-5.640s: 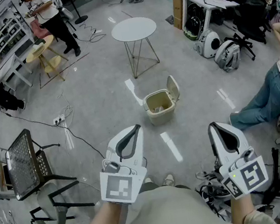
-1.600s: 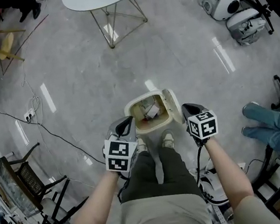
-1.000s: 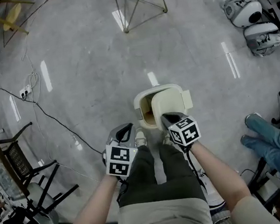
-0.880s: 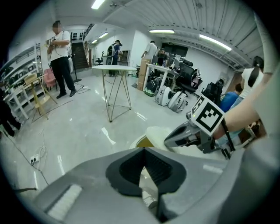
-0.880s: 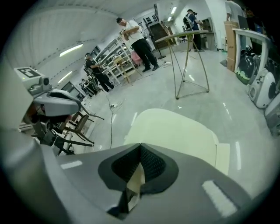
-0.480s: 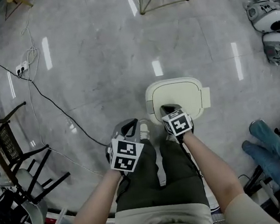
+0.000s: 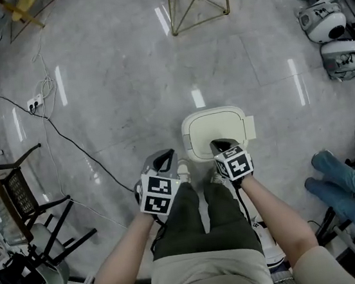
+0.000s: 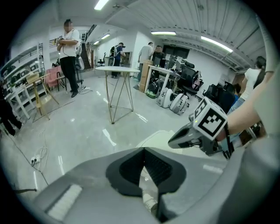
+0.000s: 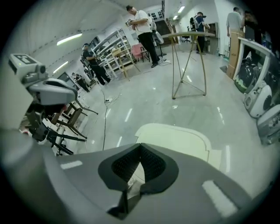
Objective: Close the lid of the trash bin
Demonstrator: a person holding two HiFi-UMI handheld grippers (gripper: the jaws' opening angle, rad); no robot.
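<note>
- Since a moment back the right gripper (image 7: 219, 144) has eased off towards the person's feet, and the flat rounded lid (image 7: 217, 130), which stood open at the right side a little earlier, now lies down flat.
- That lid covers the whole top of the cream-coloured plastic trash bin (image 7: 187, 144), which stands on the polished grey floor (image 7: 120, 100) straight ahead of the person's shoes, with a white table on thin gold wire legs (image 7: 198, 2) well beyond it.
- From where I stand the closing looks as good as done. What is left is to check that the lid has seated all round and then draw both tools clear.
- If the near edge sits proud, I'd guess a light press down with the right tool's tip would settle it. No such gap shows from above.
- Seen along its own jaws, the right gripper has its tips pressed together with nothing between them, and the lid (image 9: 175, 139) lies just ahead and below, near but apparently not touched.
- Over at the bin's left, the left gripper (image 7: 165, 154) hangs just beside the bin and clear of it. Its jaws likewise meet at the tips and hold nothing, with only a shoe and floor showing past them.
</note>
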